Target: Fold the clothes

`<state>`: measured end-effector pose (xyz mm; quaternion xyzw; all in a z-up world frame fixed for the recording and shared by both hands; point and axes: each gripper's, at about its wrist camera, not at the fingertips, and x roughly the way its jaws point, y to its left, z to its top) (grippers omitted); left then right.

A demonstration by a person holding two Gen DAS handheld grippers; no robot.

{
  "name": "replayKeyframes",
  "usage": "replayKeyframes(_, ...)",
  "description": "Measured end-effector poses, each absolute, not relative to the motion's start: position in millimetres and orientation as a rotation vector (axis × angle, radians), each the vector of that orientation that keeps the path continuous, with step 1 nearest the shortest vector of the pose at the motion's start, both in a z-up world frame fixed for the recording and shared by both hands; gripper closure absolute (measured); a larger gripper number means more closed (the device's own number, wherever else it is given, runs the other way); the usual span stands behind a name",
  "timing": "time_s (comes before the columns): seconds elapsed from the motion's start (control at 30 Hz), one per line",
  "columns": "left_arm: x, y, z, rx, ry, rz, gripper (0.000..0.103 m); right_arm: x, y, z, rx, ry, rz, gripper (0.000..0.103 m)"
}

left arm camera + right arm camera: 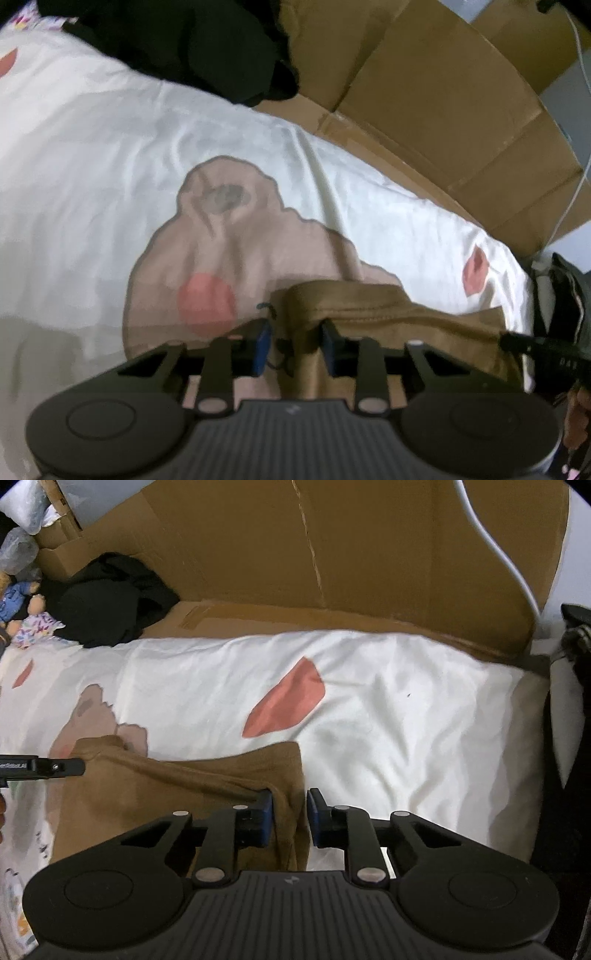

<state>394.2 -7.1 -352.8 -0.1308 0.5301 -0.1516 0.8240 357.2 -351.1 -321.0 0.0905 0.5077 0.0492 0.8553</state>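
Observation:
A brown garment (177, 794) lies flat on the white bedcover (388, 720), with its far hem folded up into a ridge (351, 295). My left gripper (295, 343) sits over the garment's left corner. Brown cloth stands between its fingers against the right pad (328, 339), and a dark gap shows beside the left pad (264, 341). My right gripper (290, 814) is at the garment's right corner, where bunched cloth fills the space between its blue pads. The left gripper's tip (55, 767) shows at the left edge of the right wrist view.
Flattened cardboard (332, 554) lines the far side of the bed. A black clothes pile (110, 602) and soft dolls (26, 609) lie at the far left. A white cable (495, 550) hangs at the right. The bedcover has a large tan bear print (221, 251).

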Motion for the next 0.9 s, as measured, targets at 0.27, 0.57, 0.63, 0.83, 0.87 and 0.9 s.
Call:
replayKeyframes(0.27, 385, 0, -339, -0.326, 1.134, -0.332, 0.060, 357, -360, -307, 0.303, 1.074, 0.139, 0.060)
replayKeyframes(0.57, 372, 2, -351, -0.358, 1.196, -0.371, 0.061, 348, -369, -320, 0.350, 1.127, 0.173, 0.042)
replayKeyframes(0.63, 371, 0, -352, -0.345, 1.205, -0.377, 0.061, 350, -368, -326, 0.356, 1.143, 0.191, 0.042)
replayKeyframes(0.83, 368, -4, -356, -0.335, 1.228, -0.369, 0.064, 349, -370, -336, 0.375, 1.157, 0.223, 0.042)
replayKeyframes(0.87, 367, -2, -358, -0.347, 1.229, -0.369, 0.064, 349, -370, -339, 0.380, 1.159, 0.230, 0.042)
replayKeyframes(0.9, 367, 0, -359, -0.362, 1.230, -0.370, 0.064, 350, -369, -340, 0.384, 1.159, 0.238, 0.042)
